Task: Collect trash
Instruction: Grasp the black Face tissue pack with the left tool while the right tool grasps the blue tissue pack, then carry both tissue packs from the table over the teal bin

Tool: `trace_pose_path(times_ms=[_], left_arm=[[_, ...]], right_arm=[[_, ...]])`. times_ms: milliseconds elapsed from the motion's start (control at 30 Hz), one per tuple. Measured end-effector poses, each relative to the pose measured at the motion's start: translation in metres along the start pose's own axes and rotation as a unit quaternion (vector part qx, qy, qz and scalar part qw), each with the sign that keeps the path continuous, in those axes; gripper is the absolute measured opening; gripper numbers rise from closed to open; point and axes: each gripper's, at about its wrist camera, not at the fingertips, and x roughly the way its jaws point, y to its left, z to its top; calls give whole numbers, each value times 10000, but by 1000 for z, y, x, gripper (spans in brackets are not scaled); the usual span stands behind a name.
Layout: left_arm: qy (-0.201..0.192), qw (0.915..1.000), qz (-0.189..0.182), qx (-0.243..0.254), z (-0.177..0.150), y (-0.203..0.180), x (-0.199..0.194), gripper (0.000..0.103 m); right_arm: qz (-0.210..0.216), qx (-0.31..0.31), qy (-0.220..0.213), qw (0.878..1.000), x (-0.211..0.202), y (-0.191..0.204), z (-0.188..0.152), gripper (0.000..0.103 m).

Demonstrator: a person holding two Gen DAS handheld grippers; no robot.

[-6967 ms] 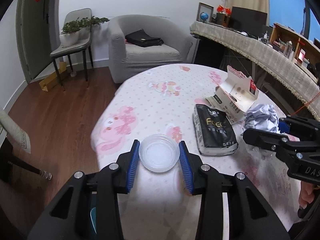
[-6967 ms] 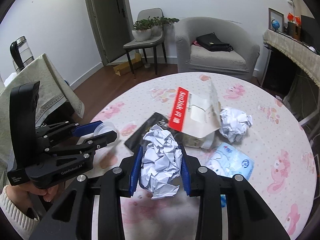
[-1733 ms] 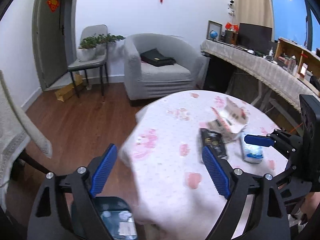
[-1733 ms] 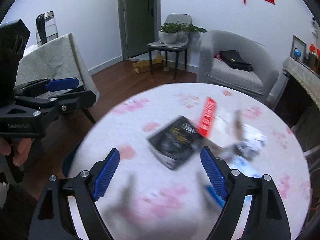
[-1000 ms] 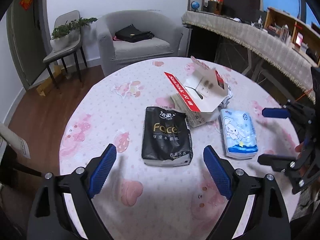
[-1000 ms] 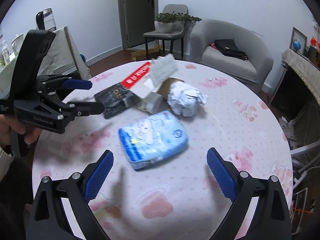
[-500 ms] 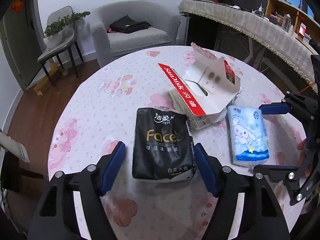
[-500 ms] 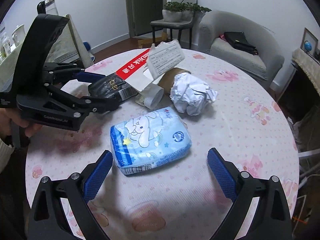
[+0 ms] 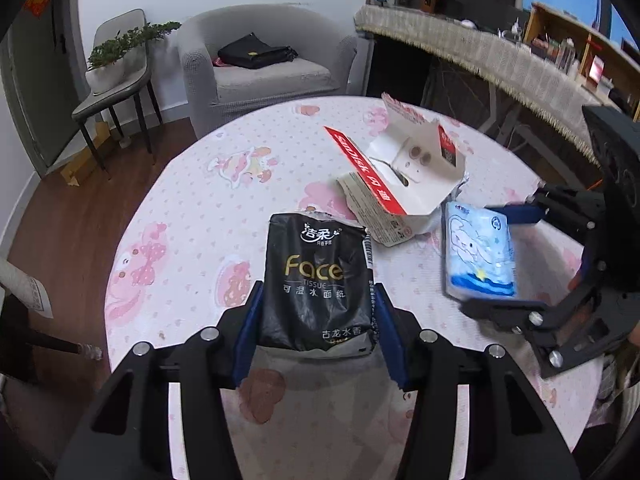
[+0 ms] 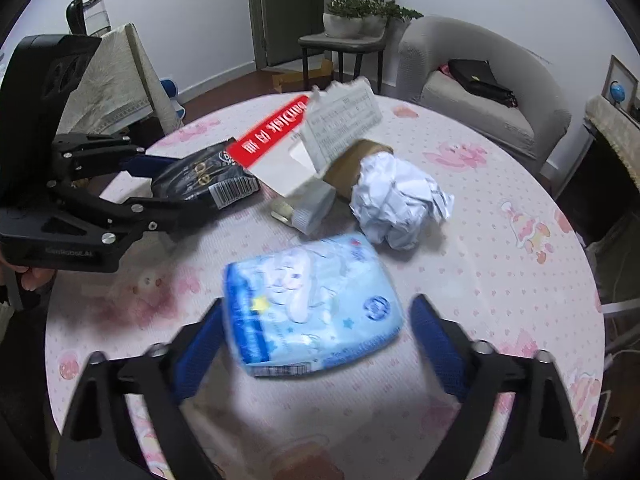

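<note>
Black tissue pack (image 9: 318, 280) with gold lettering, light-blue cartoon pack (image 10: 316, 304), red-striped white box (image 9: 394, 182), pink-spotted white tablecloth (image 9: 208, 216), white paper ball (image 10: 396, 200).

Black tissue pack (image 9: 318, 280) in my left gripper (image 9: 318, 332): glossy plastic film. Blue pack (image 10: 312, 304) same; paper ball (image 10: 394, 200) crumpled, matt. Tablecloth (image 9: 192, 216) matt, smooth.

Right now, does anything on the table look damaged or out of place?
Yes. The red and white box is torn open, its flaps standing up, leaning on a cardboard tube. A crumpled paper ball lies beside it. The black tissue pack has a ragged, opened top edge.
</note>
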Motion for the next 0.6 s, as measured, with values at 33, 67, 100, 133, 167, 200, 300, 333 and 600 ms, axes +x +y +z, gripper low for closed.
trace_pose_path(times_ms=[33, 67, 100, 133, 167, 200, 300, 333, 600], left_arm=[[-56, 9999, -38, -115, -2, 4, -1, 55], [-79, 9998, -71, -186, -4, 7, -1, 55], [-86, 9997, -76, -203, -5, 7, -2, 55], [-100, 9997, -40, -219, -7, 9, -3, 55], [-135, 9996, -19, -248, -7, 10, -6, 55], [-202, 9994, -35, -288, -7, 11, -10, 55], [-361, 9988, -1, -343, -12, 16, -24, 55], [-377, 9987, 23, -346, -14, 17, -27, 55], [-648, 9956, 282, -610, -39, 40, -68, 55]], right_arm=[[-38, 62, 1, 10000, 0, 1, 0, 77], [-64, 88, 4, 9999, 1, 2, 1, 77], [-75, 106, 8, 9999, 1, 2, 1, 76], [-97, 143, 16, 9998, 0, 3, 1, 76], [-108, 196, 24, 9997, 0, 3, 1, 75], [-78, 283, 26, 9996, 0, 3, 1, 75], [-68, 397, 32, 9992, -4, 8, 0, 74], [-76, 415, 16, 9991, -5, 10, 1, 74], [107, 385, -179, 9990, -12, 49, 12, 71]])
